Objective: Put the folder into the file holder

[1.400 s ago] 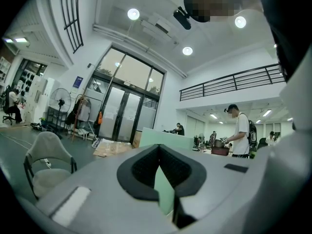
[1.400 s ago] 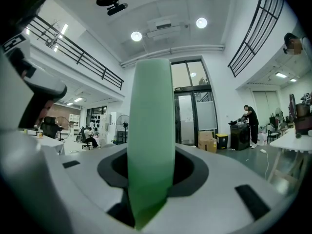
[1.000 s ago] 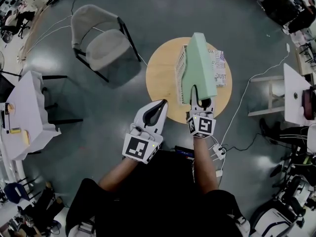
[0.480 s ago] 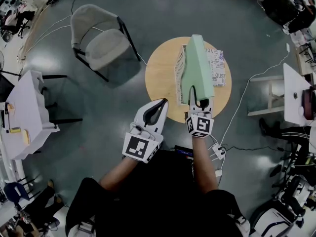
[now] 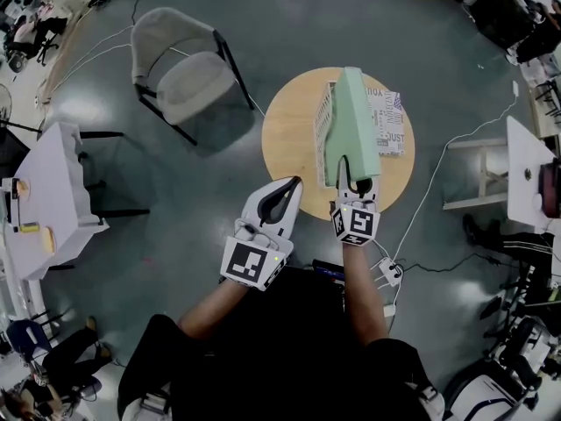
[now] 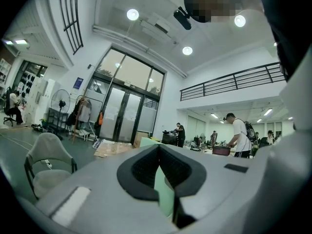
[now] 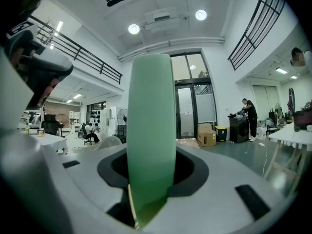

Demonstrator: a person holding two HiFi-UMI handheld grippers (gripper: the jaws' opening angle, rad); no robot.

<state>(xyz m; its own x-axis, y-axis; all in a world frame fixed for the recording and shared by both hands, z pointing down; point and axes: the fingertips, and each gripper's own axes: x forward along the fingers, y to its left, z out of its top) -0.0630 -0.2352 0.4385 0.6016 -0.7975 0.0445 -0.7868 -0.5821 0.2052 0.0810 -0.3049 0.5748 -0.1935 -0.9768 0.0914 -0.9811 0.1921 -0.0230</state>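
Observation:
A pale green folder (image 5: 352, 121) stands on edge over the round wooden table (image 5: 289, 139), its far end above the white wire file holder (image 5: 322, 128). My right gripper (image 5: 353, 185) is shut on the folder's near end. In the right gripper view the folder (image 7: 150, 130) rises straight up between the jaws of the right gripper (image 7: 148, 182). My left gripper (image 5: 293, 182) hovers at the table's near left edge, shut and holding nothing. In the left gripper view the tips of the left gripper (image 6: 158, 146) meet, with the folder (image 6: 164, 191) showing beyond them.
Printed paper (image 5: 389, 121) lies on the table right of the holder. A grey chair (image 5: 180, 77) stands to the far left, and white tables sit at the left (image 5: 48, 200) and right (image 5: 526, 169). A cable (image 5: 438, 178) and power strip (image 5: 387, 273) lie on the floor.
The folder looks a little narrower, turned slightly more edge-on over the holder. Both grippers stay almost where they were.

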